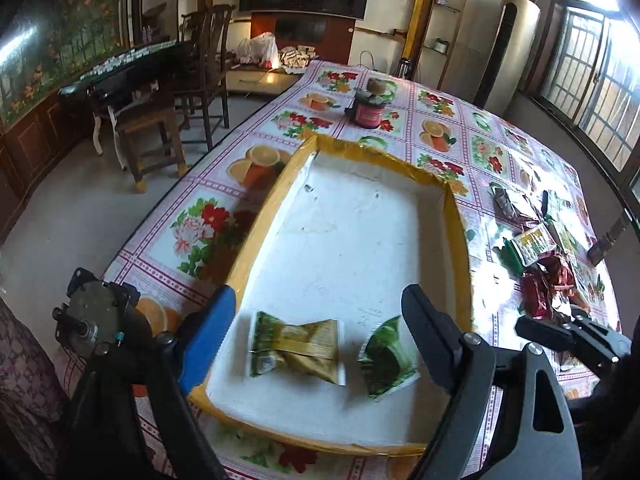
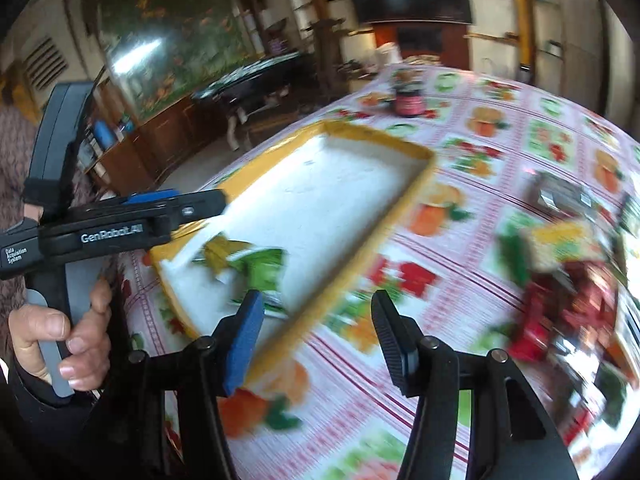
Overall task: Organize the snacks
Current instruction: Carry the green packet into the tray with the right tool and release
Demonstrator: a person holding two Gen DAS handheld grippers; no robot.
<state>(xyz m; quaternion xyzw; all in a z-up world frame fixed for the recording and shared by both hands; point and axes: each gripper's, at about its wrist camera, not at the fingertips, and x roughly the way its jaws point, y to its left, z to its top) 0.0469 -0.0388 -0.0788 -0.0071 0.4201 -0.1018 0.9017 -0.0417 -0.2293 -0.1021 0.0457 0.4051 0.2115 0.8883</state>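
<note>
left claw (image 1: pixel 316 332), two-finger, one blue-padded finger and one black ribbed finger: held spread wide and empty above the near end of the shallow white foam tray with yellow taped rim (image 1: pixel 456 216). two items are lodged in the tray between the spread fingers: a yellow-green crinkled foil snack packet (image 1: pixel 296 346), long axis running across the claw's line, and beside it, apart, a green and white foil snack packet (image 1: pixel 386 362), lying close to the black finger. right claw (image 2: pixel 318 334), same build: fingers parted, nothing held, poised over the tray's right rim and the flowered plastic tablecloth (image 2: pixel 452 216); the view is blurred. remaining stock: a loose heap of red, green and yellow foil snack packets (image 1: pixel 548 256) is kept on the cloth to the right of the tray, well apart from the left claw and nearer the right one; its long spread runs away along the table edge. judged: the next pick falls to the right claw, which must be turned rightward toward the heap. sundry: a dark round jar with red label (image 1: pixel 368 110) is stood beyond the tray's far end.
</note>
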